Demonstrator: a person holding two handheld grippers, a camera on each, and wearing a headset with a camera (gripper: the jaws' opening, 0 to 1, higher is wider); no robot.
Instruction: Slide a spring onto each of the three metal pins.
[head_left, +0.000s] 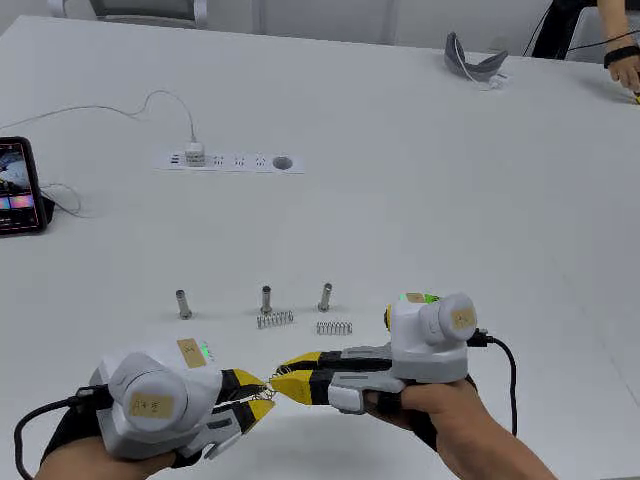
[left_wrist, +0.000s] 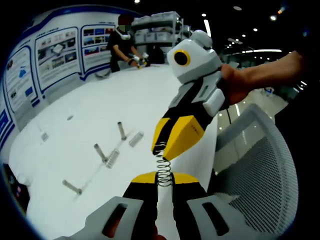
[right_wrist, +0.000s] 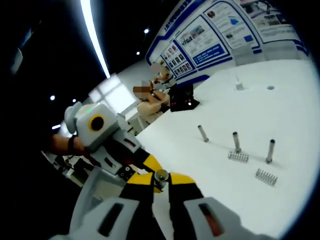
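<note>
Looking down on white table (head_left: 420, 200) from head view. Counting three pins standing upright in a row: left pin (head_left: 184, 303), middle pin (head_left: 266, 299), right pin (head_left: 325, 296). Noting first loose spring (head_left: 275, 319) lying flat just beside middle pin, and second loose spring (head_left: 334, 327) lying flat near right pin. Seeing left gripper (head_left: 260, 397) and right gripper (head_left: 280, 384) meeting tip to tip near table's front edge. Logging power strip (head_left: 228, 160) farther back and phone (head_left: 18, 186) at left edge.

Switching to left gripper view. Finding left gripper (left_wrist: 164, 180) jaws gripping lower end of held spring (left_wrist: 163, 169). Seeing right gripper (left_wrist: 162, 149) pinching upper end, coil running between the two. Spotting all three pins and both loose springs on table beyond. Noting person (left_wrist: 122, 42) standing at far end.

Switching to right gripper view. Seeing held spring (right_wrist: 161, 175) end-on, sitting between right gripper (right_wrist: 161, 182) yellow tips, jaws clamping it. Noting left gripper (right_wrist: 154, 169) reaching in from the left, touching same spring. Seeing pins standing on table to the right, loose springs lying beside the two nearer ones.
</note>
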